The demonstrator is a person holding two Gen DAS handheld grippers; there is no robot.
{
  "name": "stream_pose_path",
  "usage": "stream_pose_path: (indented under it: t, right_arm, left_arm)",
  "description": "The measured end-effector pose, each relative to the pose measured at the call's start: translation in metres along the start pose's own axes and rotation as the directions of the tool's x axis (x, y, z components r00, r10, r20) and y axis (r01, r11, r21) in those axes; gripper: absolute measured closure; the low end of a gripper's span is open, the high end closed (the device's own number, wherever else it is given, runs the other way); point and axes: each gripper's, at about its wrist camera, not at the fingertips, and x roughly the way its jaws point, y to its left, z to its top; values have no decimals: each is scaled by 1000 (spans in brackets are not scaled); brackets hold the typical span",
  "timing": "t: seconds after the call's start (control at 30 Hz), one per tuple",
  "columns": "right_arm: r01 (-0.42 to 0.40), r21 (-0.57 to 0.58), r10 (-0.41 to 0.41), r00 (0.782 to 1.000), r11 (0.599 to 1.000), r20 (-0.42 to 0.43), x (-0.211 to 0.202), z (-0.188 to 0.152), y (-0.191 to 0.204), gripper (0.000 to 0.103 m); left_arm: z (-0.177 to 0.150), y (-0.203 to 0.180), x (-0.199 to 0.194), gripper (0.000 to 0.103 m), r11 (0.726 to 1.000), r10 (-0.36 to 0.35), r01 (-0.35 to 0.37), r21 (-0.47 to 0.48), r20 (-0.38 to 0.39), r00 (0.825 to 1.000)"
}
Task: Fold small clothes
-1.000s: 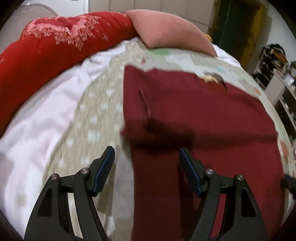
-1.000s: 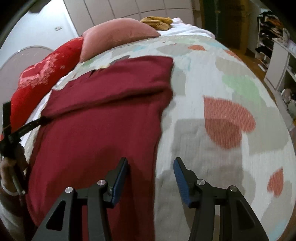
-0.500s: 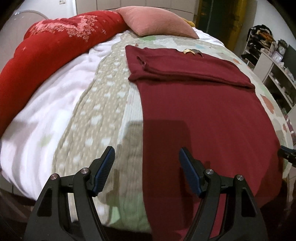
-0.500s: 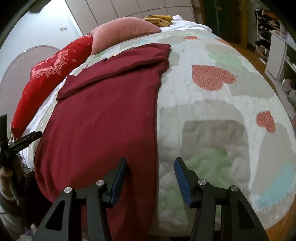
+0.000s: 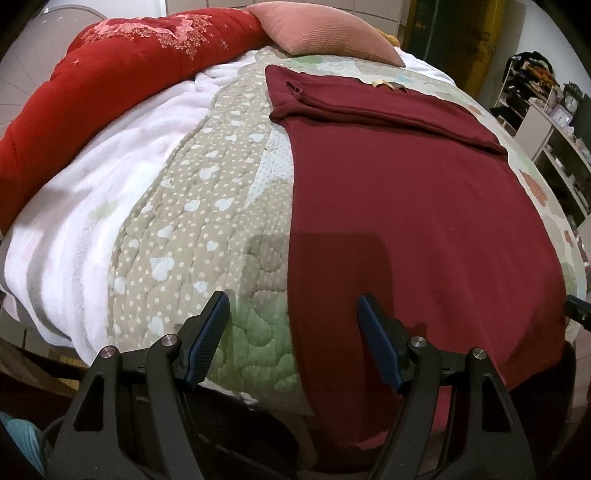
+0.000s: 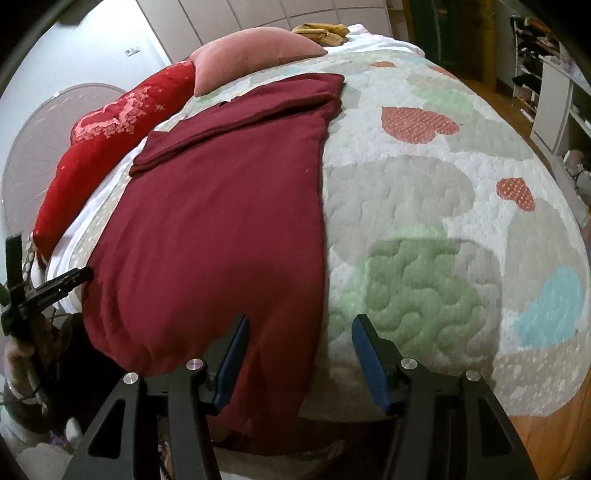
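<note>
A dark red garment lies flat on the quilted bed, its far end folded over into a band. Its near end hangs over the bed's front edge. It also shows in the right wrist view. My left gripper is open and empty, above the garment's near left edge. My right gripper is open and empty, above the garment's near right edge. The left gripper also shows at the left edge of the right wrist view.
The bed has a patchwork heart quilt and a white blanket on its left side. A red bolster and a pink pillow lie at the head. Shelves stand to the right.
Both grippers have pulled back toward the foot of the bed, away from the folded top band. Both stayed open, and the garment lies still.
</note>
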Motion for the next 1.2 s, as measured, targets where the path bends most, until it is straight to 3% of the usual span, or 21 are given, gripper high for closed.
stream_pose_path:
  t: [0.37, 0.83, 1.2]
  right_arm:
    - [12, -19, -12, 1000, 1000, 14, -7, -4, 13, 47]
    - [12, 26, -11, 998, 1000, -58, 3, -23, -3, 45]
    - [-33, 39, 37, 993, 999, -113, 12, -32, -9, 44]
  left_arm:
    - [-16, -9, -11, 31, 999, -28, 28, 14, -14, 1000]
    - [-39, 3, -4, 31, 989, -130, 124, -74, -78, 988]
    - [-50, -3, 0, 31, 987, -156, 153, -40, -121, 980]
